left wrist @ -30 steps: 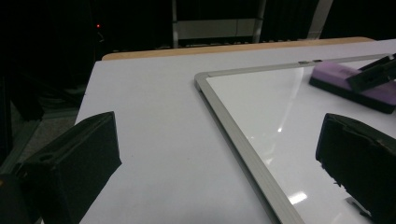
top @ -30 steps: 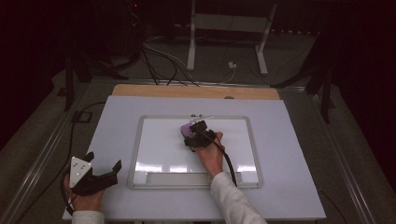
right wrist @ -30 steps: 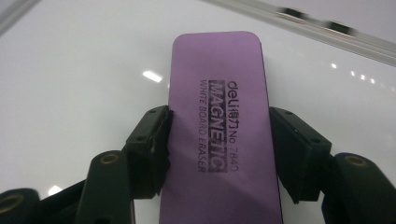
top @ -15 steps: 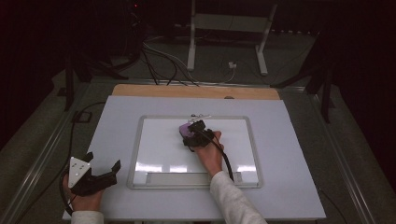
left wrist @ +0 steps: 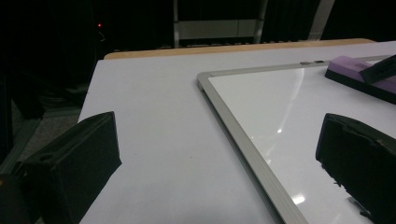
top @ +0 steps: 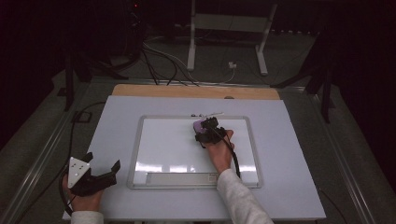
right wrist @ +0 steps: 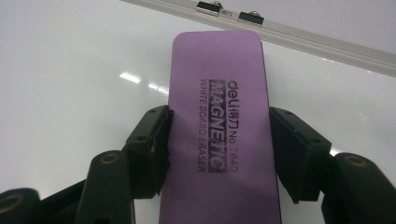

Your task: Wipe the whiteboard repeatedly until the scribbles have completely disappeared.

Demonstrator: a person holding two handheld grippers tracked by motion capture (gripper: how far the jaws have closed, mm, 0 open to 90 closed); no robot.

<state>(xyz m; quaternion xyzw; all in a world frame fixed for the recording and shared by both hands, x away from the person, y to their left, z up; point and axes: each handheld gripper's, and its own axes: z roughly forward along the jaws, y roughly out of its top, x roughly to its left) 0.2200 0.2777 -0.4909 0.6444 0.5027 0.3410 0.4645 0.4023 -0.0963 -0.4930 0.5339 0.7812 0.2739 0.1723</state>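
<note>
A purple magnetic whiteboard eraser lies flat on the whiteboard, near its upper edge and right of centre. My right gripper is shut on the eraser, one black pad pressed on each long side. From above, the right gripper and the eraser sit just under the board's top frame. My left gripper rests at the table's front left corner, open, with nothing between its jaws. In the left gripper view the left gripper faces the board's frame, and the eraser shows farther off.
The whiteboard lies on a white table top with a wooden strip along its far edge. A pen tray runs along the board's near side. Two small clips sit on its top frame. Cables and a metal stand lie on the floor beyond.
My right gripper has slid the eraser a little to the right along the upper part of the board. The left gripper has stayed where it was.
</note>
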